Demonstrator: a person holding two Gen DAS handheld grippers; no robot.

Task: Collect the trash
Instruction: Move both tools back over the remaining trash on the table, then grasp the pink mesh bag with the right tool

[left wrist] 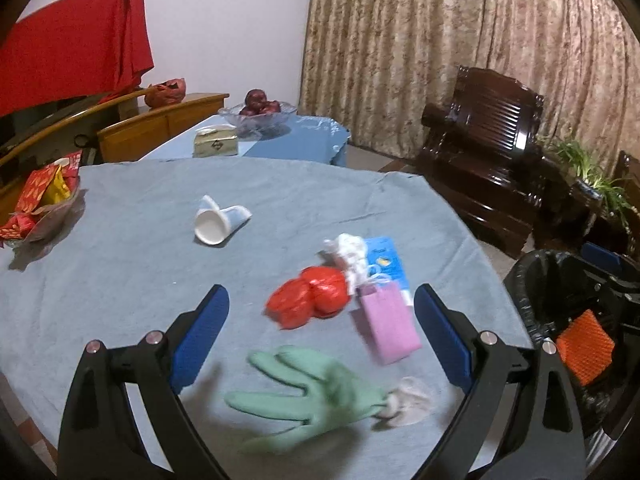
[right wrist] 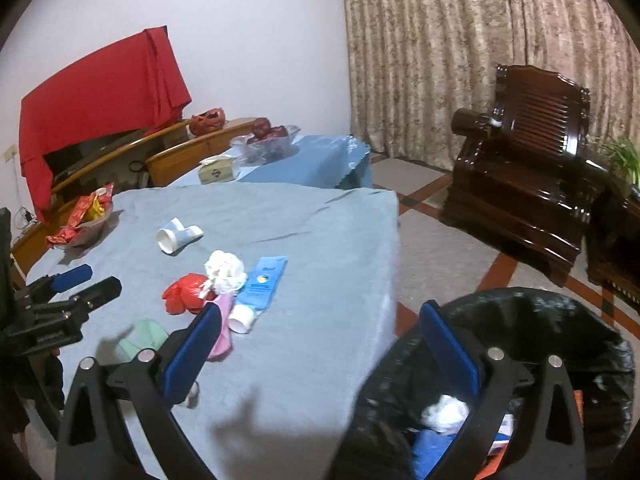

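Only the right view showed inside the bin (right wrist: 560, 320): a white wad (right wrist: 446, 418). The right claw (right wrist: 320, 340) hung above its edge, wide apart. The left claw (left wrist: 320, 320), also apart, hovered over the green glove (left wrist: 304, 392) on the counter (left wrist: 120, 260).

A grey-blue cloth (left wrist: 140, 272) covered the desk (right wrist: 320, 360). On it lay a tipped paper cup (left wrist: 218, 222), a red bag (left wrist: 308, 300), a white wad (left wrist: 350, 254), a blue tube (right wrist: 262, 286), a pink pouch (left wrist: 390, 326), a green glove (left wrist: 304, 394) and a snack bowl (left wrist: 44, 208).
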